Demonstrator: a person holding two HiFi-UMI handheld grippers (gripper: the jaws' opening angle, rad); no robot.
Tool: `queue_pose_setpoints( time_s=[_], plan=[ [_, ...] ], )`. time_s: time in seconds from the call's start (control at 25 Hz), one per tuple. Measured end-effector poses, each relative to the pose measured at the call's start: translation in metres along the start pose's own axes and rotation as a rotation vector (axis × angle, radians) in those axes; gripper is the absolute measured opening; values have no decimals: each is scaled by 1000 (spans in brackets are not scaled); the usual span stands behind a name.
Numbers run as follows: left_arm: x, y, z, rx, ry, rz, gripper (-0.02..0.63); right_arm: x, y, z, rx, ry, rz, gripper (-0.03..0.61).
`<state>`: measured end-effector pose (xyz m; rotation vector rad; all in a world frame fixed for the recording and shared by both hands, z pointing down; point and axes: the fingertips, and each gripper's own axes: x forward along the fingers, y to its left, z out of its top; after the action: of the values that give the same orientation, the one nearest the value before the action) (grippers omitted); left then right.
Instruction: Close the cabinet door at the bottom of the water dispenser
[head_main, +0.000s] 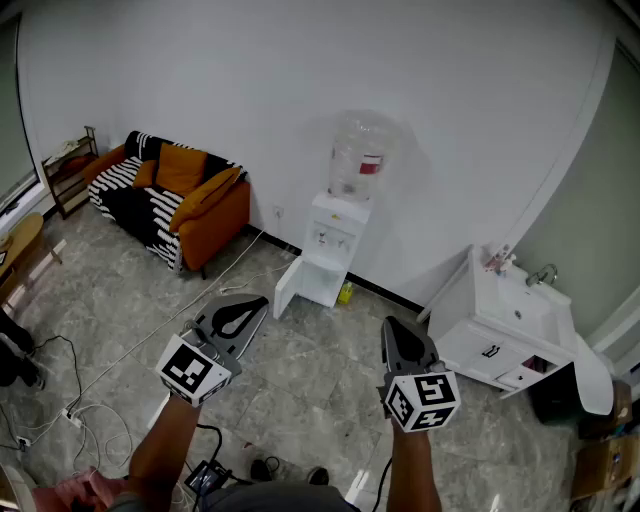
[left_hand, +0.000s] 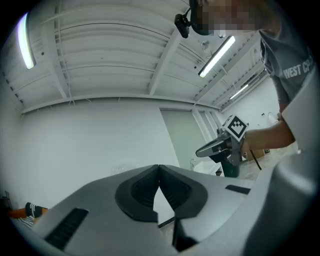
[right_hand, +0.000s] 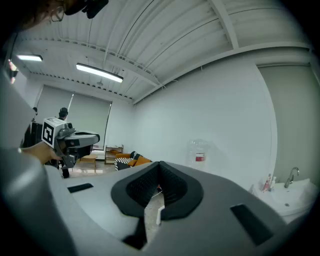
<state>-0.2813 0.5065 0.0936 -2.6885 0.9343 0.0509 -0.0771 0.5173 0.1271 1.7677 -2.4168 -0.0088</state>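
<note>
Both pairs of jaws are pressed together with nothing between them. The pads of my left gripper (left_hand: 159, 169) meet at the tip, and those of my right gripper (right_hand: 160, 165) do the same. I judge that sensible, since a door wants pushing and not gripping, and closed jaws make one firm blunt nose. Both grippers are held out roughly level in front of the person, side by side and apart, over bare floor (head_main: 330, 390) and touching nothing. Ahead, well apart from both tips, the water dispenser (head_main: 338, 228) stands against the white wall with its bottle (head_main: 358, 160) on top. The cabinet door (head_main: 287, 287) at its base hangs wide open, swung out toward the left gripper's side – so that gripper looks the likelier one to push it shut. The task has not begun; the approach comes first
</note>
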Motion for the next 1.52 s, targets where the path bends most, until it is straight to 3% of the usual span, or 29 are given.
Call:
queue_pose_setpoints(
  time_s=[0.72, 1.12, 1.52],
  plan=[
    [12, 13, -27, -9, 3, -24, 17, 14, -3, -8, 42, -3, -12, 28],
    [54, 19, -41, 11, 67, 24, 17, 49, -54, -20, 91, -16, 23, 29],
    [130, 27, -58, 33, 137, 112, 17, 105, -135, -32, 122, -17, 109, 29]
  ],
)
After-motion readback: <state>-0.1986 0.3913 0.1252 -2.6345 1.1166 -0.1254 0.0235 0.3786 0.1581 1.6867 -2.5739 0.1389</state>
